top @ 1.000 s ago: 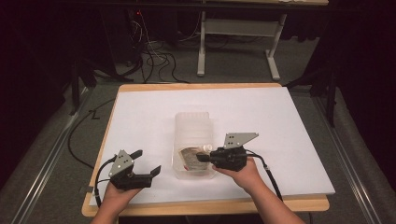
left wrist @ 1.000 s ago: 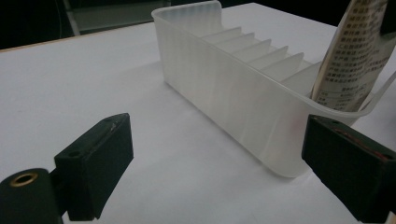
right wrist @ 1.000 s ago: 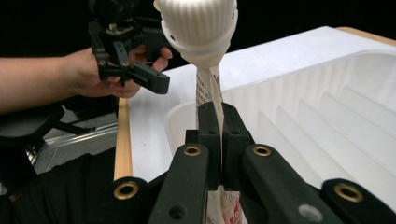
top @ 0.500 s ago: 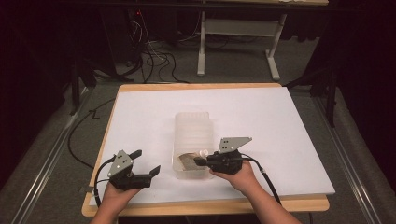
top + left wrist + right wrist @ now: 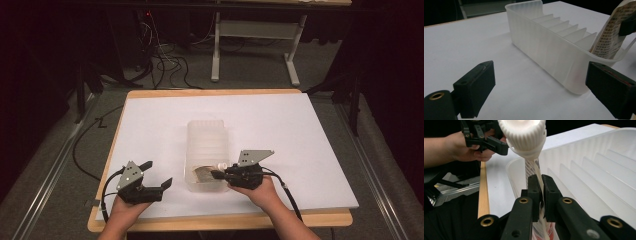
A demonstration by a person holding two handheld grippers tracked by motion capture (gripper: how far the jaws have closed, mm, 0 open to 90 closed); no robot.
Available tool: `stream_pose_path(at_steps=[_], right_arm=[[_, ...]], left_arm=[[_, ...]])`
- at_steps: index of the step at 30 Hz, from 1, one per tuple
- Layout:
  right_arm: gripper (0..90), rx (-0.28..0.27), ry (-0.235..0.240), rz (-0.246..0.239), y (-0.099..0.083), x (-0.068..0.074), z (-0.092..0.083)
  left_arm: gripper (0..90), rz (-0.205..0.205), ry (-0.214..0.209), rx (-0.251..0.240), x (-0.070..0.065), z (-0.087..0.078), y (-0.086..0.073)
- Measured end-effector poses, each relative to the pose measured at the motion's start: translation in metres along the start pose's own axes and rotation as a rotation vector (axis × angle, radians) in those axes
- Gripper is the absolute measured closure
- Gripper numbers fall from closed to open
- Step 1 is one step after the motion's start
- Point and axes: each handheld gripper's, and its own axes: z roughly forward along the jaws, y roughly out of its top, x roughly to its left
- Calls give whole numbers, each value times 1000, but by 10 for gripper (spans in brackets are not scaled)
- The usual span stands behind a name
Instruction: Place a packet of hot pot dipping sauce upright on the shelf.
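Observation:
A translucent white slotted bin (image 5: 207, 141) stands mid-table, long side running away from me. My right gripper (image 5: 216, 174) reaches over the bin's near right corner, shut on a flattened printed tube (image 5: 531, 170) with a white ribbed cap (image 5: 522, 135). Its jaws have just been opening a little, with the tube still pinched between the pads. The tube (image 5: 202, 174) lies in the nearest slot, its cap (image 5: 221, 165) by the rim. My left gripper (image 5: 159, 173) rests open and empty on the table left of the bin (image 5: 544, 45). In its own view, its jaws (image 5: 541, 87) frame the bin's near end and the tube (image 5: 609, 37).
The white tabletop (image 5: 300, 130) has a wooden front edge (image 5: 220, 220). The bin's farther slots (image 5: 599, 170) hold nothing. Cables trail from both grippers toward the table's near edge. A desk frame (image 5: 255, 45) and floor cables stand beyond the far side.
My right hand has shifted slightly toward me and down, bringing the tube lower into the bin's nearest slot. The left gripper has stayed put.

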Motion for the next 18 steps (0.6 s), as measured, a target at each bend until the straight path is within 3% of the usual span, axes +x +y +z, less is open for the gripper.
stream_pose_path(at_steps=[8,13,18], right_arm=[[809,-9,3,5,0,-1,-2],[677,-26,-8,17,2,1,-4],[529,-59,-36,-1,5,5,-10]], left_arm=[[96,1,-2,3,0,1,0],[96,2,0,2,0,0,0],[96,2,1,1,1,-1,0]])
